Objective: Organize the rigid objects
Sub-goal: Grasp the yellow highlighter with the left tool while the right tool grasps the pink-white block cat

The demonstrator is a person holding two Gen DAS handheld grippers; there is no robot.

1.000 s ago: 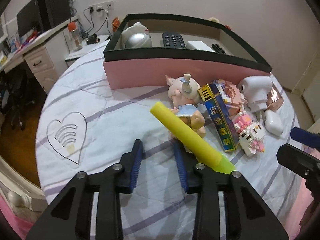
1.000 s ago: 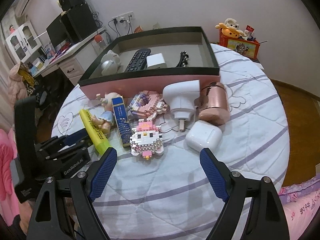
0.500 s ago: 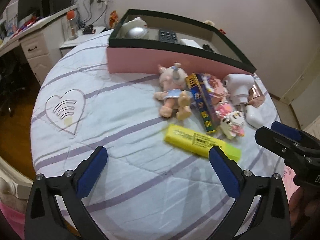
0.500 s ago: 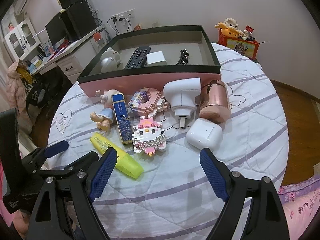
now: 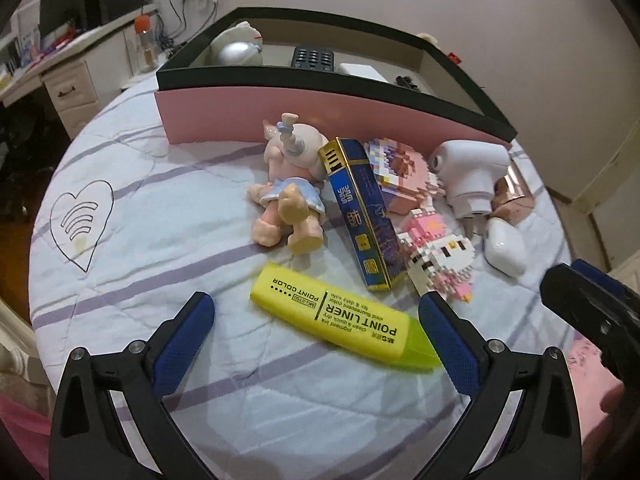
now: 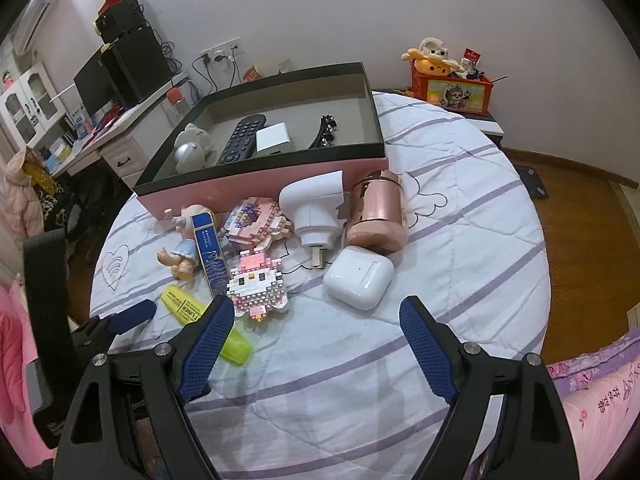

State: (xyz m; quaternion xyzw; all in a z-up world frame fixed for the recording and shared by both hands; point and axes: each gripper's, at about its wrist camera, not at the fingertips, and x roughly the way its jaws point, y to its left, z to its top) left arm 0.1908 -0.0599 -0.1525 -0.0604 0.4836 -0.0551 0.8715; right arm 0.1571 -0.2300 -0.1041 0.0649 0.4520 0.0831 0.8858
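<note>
A yellow highlighter (image 5: pixel 340 320) lies on the striped bedcover, between the fingers of my open left gripper (image 5: pixel 316 320); it also shows in the right wrist view (image 6: pixel 188 308). Behind it lie a doll (image 5: pixel 286 200), a blue box (image 5: pixel 360 208), a pink block figure (image 5: pixel 400 172), a cat block figure (image 5: pixel 440 256), a white plug (image 5: pixel 468 172), a rose-gold can (image 6: pixel 376 212) and a white earbud case (image 6: pixel 358 278). The pink box with a black rim (image 5: pixel 300 108) holds a remote (image 6: pixel 240 138) and other items. My right gripper (image 6: pixel 316 332) is open and empty, just short of the earbud case.
A desk with a monitor and drawers (image 6: pixel 120 80) stands at the back left. A toy box (image 6: pixel 452 84) sits at the back right. The bed's edge drops to a wooden floor (image 6: pixel 580 192) on the right.
My left gripper let go of the highlighter and opened; the highlighter now lies flat on the bedcover. The left gripper drew back, then came closer around it. The right gripper barely moved.
</note>
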